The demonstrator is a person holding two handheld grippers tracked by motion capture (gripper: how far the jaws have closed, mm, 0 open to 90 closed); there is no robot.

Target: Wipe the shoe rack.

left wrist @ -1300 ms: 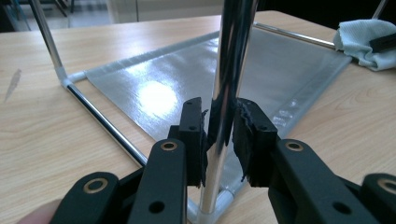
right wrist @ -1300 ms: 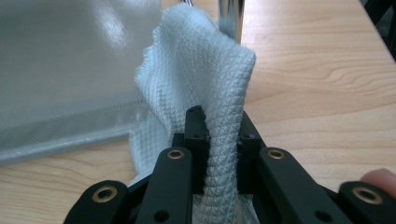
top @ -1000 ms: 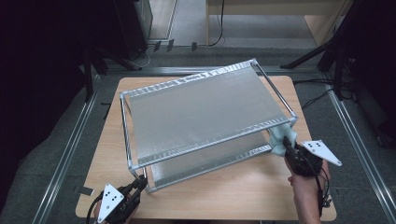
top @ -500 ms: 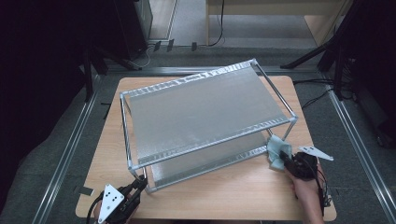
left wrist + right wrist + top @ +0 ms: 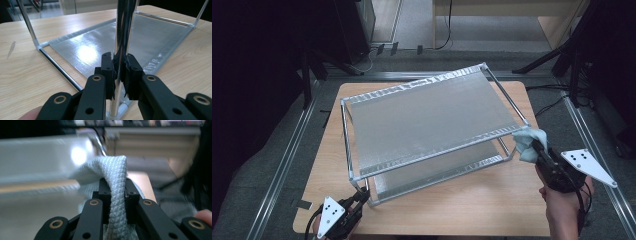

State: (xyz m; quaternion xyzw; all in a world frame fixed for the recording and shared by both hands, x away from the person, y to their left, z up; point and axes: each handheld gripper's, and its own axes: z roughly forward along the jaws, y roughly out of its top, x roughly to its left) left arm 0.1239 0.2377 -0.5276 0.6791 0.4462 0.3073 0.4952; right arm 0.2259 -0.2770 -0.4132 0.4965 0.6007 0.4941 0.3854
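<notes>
Since the earlier frames, the right gripper (image 5: pixel 536 146) and its pale cloth (image 5: pixel 528 141) have dipped beside the lower shelf and risen again to the near right corner of the rack's (image 5: pixel 432 120) top shelf, while the left gripper (image 5: pixel 362 196) has kept its place at the near left post.

From the high view, the two-tier metal rack stands slantwise on the wooden table (image 5: pixel 462 205). The cloth touches the top shelf's near right corner, bunched at the tip of the right gripper, which a hand (image 5: pixel 564 207) brings in from the lower right. The left gripper sits at the table's near left edge, its tip against the foot of the rack's near left post (image 5: pixel 347 145).

Seen from the left gripper view, the left gripper (image 5: pixel 119 72) has its two black jaws clamped on the shiny upright post (image 5: pixel 123 27), one pad on each side, just above the post's foot on the table (image 5: pixel 22 67). Behind the post lies the grey lower shelf (image 5: pixel 105 45), framed by thin chrome bars.

Through the right gripper view, the right gripper (image 5: pixel 117 191) is pressed together on a fold of the light blue woven cloth (image 5: pixel 112 168), which arches up over the jaws and hangs down between them. The rack's shelf (image 5: pixel 37 147) is a blurred grey band beyond the cloth, too soft to show whether cloth and metal meet.
</notes>
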